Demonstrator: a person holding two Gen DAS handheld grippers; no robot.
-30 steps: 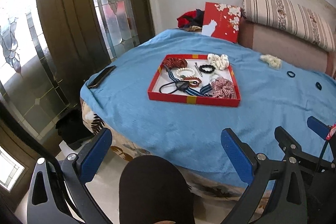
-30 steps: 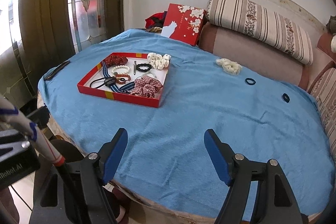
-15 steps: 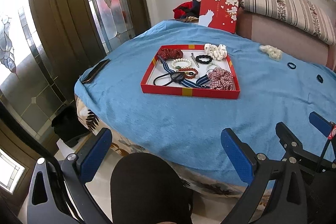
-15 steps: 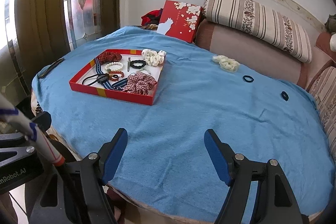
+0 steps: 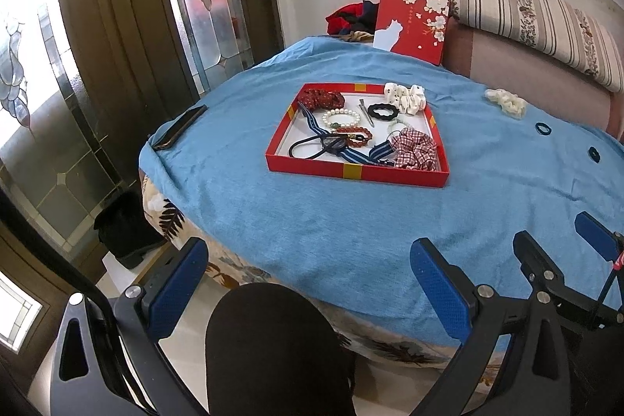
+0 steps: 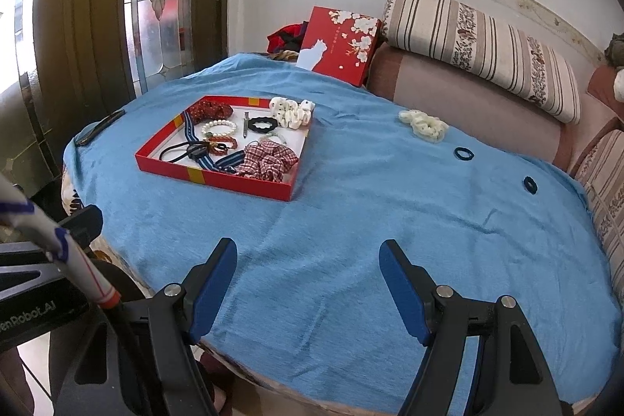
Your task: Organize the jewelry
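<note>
We've got both grippers, left gripper (image 5: 308,283) and right gripper (image 6: 308,289), spread wide and empty at the tabletop's near edge. The cream fabric scrunchie (image 6: 423,125) lies well right of the red cardboard tray (image 6: 218,178), far ahead, nearer our right gripper. Only the left view shows our dark-clothed knee (image 5: 273,346).
</note>
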